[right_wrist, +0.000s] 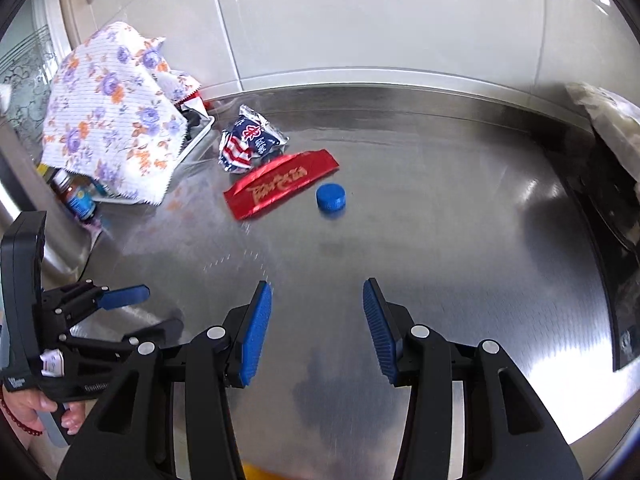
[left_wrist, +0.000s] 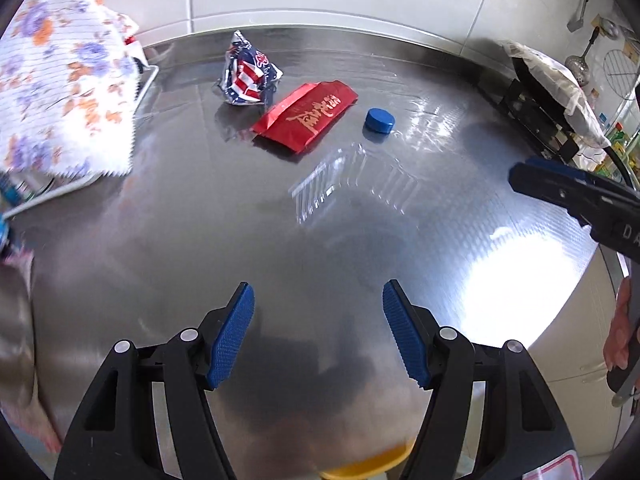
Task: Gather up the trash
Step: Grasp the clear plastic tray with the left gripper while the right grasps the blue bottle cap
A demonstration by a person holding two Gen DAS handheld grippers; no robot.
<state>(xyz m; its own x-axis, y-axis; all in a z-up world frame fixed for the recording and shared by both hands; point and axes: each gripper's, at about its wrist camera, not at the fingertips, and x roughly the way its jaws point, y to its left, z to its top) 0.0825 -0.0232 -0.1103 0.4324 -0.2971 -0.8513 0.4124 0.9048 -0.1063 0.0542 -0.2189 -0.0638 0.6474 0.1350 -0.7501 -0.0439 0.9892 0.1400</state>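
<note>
On the steel bench (left_wrist: 168, 248), four bits of trash lie near the back wall: one clear plastic tray (left_wrist: 354, 184), one red packet (left_wrist: 306, 117), one crumpled blue-and-white wrapper (left_wrist: 248, 74), one blue bottle cap (left_wrist: 379, 121). A floral cloth (left_wrist: 60, 92) drapes a rack at left. Left gripper (left_wrist: 318, 334) and right gripper (right_wrist: 317, 330) hover spread, empty.

On the counter (left_wrist: 168, 264), the crumpled wrapper (left_wrist: 248, 74) lies nearest the back edge, the flat packet (left_wrist: 306, 116) just before it, touching. The cap (left_wrist: 379, 121) sits right of the packet, apart. The clear tray (left_wrist: 352, 182) lies nearer the front. A cloth-covered rack (left_wrist: 60, 92) occupies the left edge.
</note>
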